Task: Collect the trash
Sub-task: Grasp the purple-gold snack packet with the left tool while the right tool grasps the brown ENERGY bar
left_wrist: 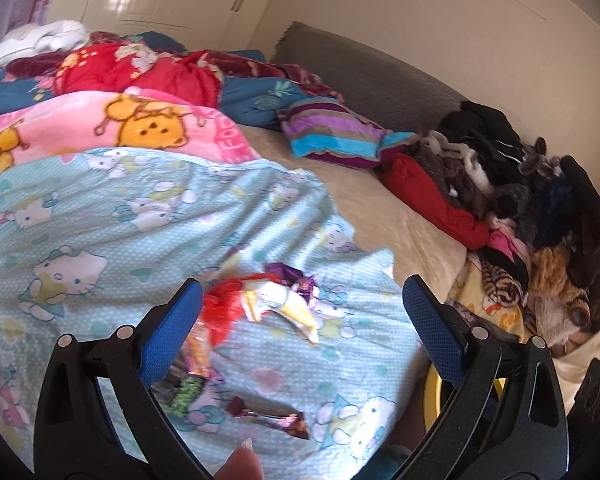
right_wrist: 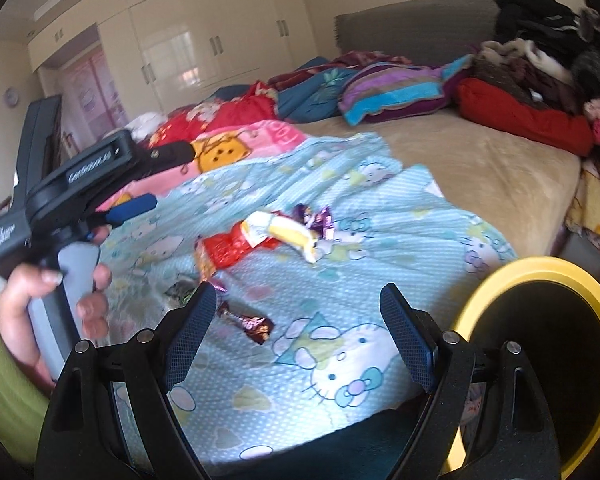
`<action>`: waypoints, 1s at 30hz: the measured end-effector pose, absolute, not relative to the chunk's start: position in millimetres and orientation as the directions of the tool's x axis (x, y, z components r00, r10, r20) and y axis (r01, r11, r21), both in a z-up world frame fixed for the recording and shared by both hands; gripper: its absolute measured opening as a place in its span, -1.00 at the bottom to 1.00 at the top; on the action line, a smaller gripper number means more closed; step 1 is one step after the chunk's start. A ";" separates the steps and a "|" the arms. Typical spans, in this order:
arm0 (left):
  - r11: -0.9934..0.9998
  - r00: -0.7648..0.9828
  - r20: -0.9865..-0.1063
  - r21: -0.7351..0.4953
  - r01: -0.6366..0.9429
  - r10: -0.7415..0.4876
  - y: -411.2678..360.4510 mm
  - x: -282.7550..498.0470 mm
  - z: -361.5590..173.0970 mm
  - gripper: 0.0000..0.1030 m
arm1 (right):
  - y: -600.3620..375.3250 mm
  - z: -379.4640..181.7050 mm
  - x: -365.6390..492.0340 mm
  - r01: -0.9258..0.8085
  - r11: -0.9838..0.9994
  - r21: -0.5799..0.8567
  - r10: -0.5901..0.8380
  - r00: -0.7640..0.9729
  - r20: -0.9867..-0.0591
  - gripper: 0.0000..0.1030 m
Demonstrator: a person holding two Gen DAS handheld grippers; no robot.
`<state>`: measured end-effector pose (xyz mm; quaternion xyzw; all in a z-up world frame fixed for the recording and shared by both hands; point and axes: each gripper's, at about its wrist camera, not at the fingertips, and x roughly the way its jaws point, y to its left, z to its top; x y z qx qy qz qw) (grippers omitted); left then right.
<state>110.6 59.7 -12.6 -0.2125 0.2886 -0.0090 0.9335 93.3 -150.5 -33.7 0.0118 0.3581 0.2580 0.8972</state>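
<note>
Several candy wrappers lie on a light blue cartoon-cat blanket (left_wrist: 100, 216) on the bed: a red wrapper (left_wrist: 220, 312), a white and yellow one (left_wrist: 288, 304), a purple one (left_wrist: 296, 276), an orange one (left_wrist: 198, 354), a green one (left_wrist: 184, 396) and a brown one (left_wrist: 272, 420). My left gripper (left_wrist: 304, 320) is open and empty just above them. In the right wrist view the red wrapper (right_wrist: 228, 248), the yellow one (right_wrist: 292, 234) and the brown one (right_wrist: 252, 322) show. My right gripper (right_wrist: 294, 316) is open and empty, hovering near the brown wrapper. The left gripper (right_wrist: 132, 206) shows at the left, held by a hand.
A yellow-rimmed black bin (right_wrist: 540, 352) stands at the bed's near right edge, also in the left wrist view (left_wrist: 434, 396). A pile of clothes (left_wrist: 520, 200), a striped pillow (left_wrist: 332, 136) and more blankets (left_wrist: 132, 68) lie on the bed. Wardrobes (right_wrist: 188, 40) stand behind.
</note>
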 end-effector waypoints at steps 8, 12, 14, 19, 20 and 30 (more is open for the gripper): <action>0.899 0.828 -0.556 -0.397 -0.185 -0.075 94.5 109.5 -19.3 0.78 | -115.0 -47.5 98.0 -0.536 0.830 0.155 0.485 0.557 -0.674 0.58; 0.888 0.817 -0.575 -0.399 -0.229 -0.048 111.1 109.4 -27.7 0.78 | -101.5 -55.6 102.2 -0.558 0.818 0.139 0.483 0.536 -0.692 0.58; 0.883 0.810 -0.586 -0.398 -0.248 -0.037 118.3 108.8 -32.3 0.78 | -94.6 -59.9 104.2 -0.570 0.812 0.125 0.479 0.528 -0.701 0.58; 0.873 0.788 -0.615 -0.402 -0.276 -0.034 129.8 109.6 -46.2 0.78 | -83.4 -70.3 108.8 -0.589 0.801 0.105 0.469 0.509 -0.722 0.58; 0.872 0.785 -0.619 -0.403 -0.279 -0.035 130.9 110.3 -48.3 0.77 | -81.2 -73.2 110.0 -0.592 0.799 0.103 0.467 0.503 -0.727 0.58; 0.868 0.747 -0.659 -0.418 -0.267 -0.087 131.0 116.4 -69.8 0.47 | -59.1 -97.6 115.1 -0.642 0.765 0.060 0.447 0.460 -0.767 0.57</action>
